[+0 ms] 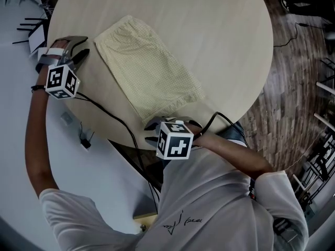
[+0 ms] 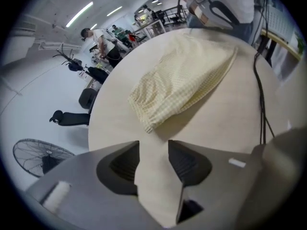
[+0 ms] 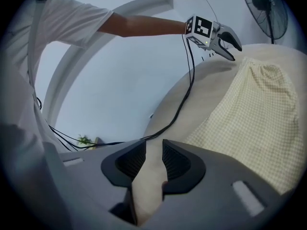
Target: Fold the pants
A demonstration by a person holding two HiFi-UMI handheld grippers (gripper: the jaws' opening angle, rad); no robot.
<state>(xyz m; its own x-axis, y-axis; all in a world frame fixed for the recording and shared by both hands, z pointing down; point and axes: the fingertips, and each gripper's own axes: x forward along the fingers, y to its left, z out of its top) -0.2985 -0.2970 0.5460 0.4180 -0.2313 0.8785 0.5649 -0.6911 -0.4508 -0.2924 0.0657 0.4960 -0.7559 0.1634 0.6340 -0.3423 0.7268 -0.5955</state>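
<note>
Pants [image 1: 149,69] on table [image 1: 220,46]; left claw [image 2: 153,145], right claw [image 3: 154,145] apart, empty, beside fabric edges.

Pale yellow pants [image 1: 149,72], folded flat in front of me.
Fine-checked fabric, folded into one long strip, lies slantwise on the round beige table [image 1: 220,30]. The gathered waistband [image 1: 119,29] is at the far left end, and the leg ends reach the table edge nearest me.
</note>
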